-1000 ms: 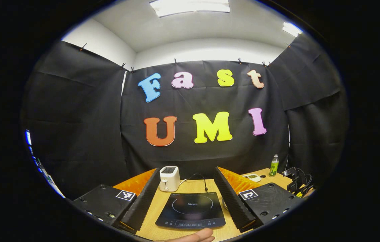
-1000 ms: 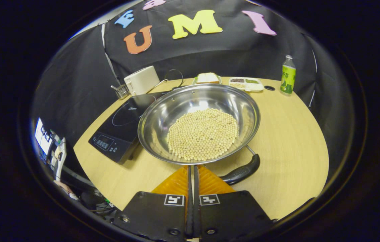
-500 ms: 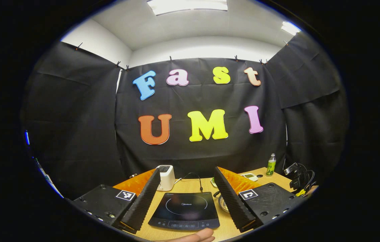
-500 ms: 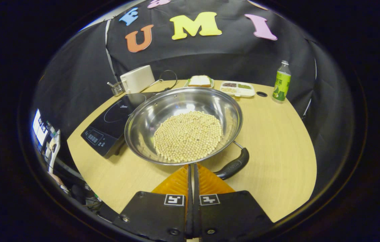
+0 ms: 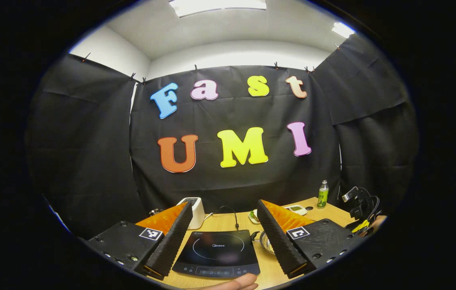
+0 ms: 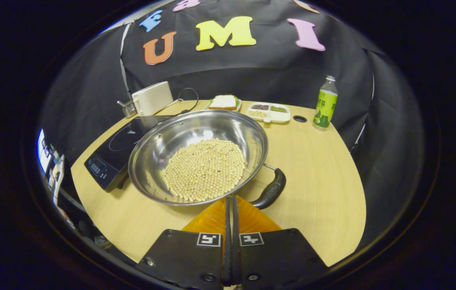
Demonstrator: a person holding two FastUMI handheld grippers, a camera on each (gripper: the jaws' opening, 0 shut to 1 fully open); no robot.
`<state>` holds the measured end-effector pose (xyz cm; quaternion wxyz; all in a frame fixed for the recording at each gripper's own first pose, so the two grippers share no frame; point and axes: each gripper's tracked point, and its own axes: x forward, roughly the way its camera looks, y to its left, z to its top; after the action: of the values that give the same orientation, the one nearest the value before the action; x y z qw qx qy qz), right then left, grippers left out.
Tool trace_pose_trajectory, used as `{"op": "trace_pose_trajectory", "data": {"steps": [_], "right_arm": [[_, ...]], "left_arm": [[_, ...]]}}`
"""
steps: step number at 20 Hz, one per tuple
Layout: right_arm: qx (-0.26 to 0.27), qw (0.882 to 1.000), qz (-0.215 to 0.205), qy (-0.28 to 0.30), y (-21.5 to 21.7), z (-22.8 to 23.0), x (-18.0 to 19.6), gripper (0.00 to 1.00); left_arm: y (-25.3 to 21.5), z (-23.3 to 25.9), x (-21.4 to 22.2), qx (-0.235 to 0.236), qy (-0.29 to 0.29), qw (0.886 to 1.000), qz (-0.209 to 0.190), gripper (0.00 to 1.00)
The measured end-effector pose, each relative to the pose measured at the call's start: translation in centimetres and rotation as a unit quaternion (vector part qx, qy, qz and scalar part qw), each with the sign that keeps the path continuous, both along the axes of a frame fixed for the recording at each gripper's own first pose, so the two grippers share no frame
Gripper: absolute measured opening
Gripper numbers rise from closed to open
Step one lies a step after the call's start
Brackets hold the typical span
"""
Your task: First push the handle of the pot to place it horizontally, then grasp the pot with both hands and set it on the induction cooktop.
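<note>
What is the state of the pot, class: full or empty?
Partly filled. In the right gripper view, pale round beans cover the pot's base, while its shiny sloping sides are bare up to the rim.

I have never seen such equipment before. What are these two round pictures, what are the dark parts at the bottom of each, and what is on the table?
A person holds one two-finger gripper in each hand, and a fisheye camera rides on each, looking forward along its fingers. In the left gripper view, the left gripper is open above the induction cooktop. In the right gripper view, the right gripper is shut and holds nothing, just in front of the steel pot, which is filled with pale beans. The pot's handle points toward the camera on the right. On the wooden table there are also a toaster, a green bottle and a divided dish.
</note>
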<state>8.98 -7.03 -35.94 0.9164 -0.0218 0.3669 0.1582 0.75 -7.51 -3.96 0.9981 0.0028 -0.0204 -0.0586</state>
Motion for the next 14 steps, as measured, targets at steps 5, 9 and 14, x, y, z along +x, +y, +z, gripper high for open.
{"op": "trace_pose_trajectory", "data": {"steps": [5, 9, 14], "right_arm": [[-0.031, 0.999, -0.010, -0.019, -1.6, 0.1, 2.7, 0.04], [-0.021, 0.999, -0.021, -0.023, -2.2, 0.1, 4.3, 0.04], [0.007, 0.997, -0.066, -0.034, -3.0, 0.6, 6.7, 0.04]], "left_arm": [[-0.5, -0.3, 0.8, -0.007, 0.005, 1.000, -0.003, 0.96], [-0.7, -0.5, 1.5, -0.009, 0.007, 1.000, -0.008, 0.96], [-0.7, -0.5, 2.9, -0.008, 0.014, 1.000, -0.004, 0.96]]}}
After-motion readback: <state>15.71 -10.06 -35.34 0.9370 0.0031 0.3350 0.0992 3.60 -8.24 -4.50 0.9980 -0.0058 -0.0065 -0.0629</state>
